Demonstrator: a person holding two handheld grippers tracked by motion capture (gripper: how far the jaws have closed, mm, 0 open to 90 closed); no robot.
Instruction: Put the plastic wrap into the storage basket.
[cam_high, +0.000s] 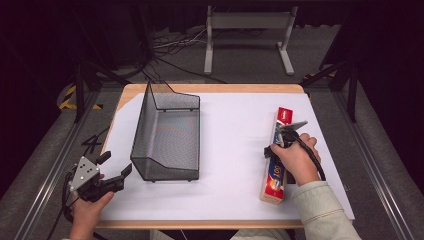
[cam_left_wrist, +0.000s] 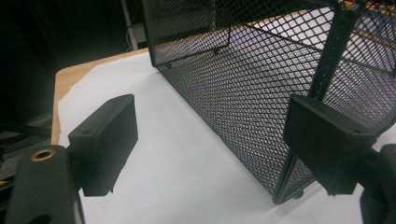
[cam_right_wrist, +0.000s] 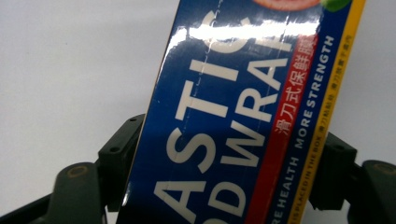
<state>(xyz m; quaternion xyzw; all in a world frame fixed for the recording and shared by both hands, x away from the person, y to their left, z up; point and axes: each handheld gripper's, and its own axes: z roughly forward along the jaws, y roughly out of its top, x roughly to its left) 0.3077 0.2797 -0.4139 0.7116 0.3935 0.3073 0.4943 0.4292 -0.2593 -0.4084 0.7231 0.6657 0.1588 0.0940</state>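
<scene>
Currently: plastic wrap box (cam_high: 278, 156) flat on surface (cam_high: 230, 140), well right of mesh basket (cam_high: 167, 135), long axis parallel to basket. Right tool (cam_high: 279, 145) straddling box, jaws apparently gripping its sides. Left tool (cam_high: 107, 172) open, empty, just left of basket.

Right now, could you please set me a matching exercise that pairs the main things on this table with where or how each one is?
Things:
1. plastic wrap box
2. black wire mesh basket
3. left gripper
4. right gripper

States:
A. open, holding nothing, near the basket's front left corner
B. standing empty on the left half of the white sheet
C. lying lengthwise near the table's right edge
D. jaws on either side of the box

Pairs: 1-C, 2-B, 3-A, 4-D
</scene>
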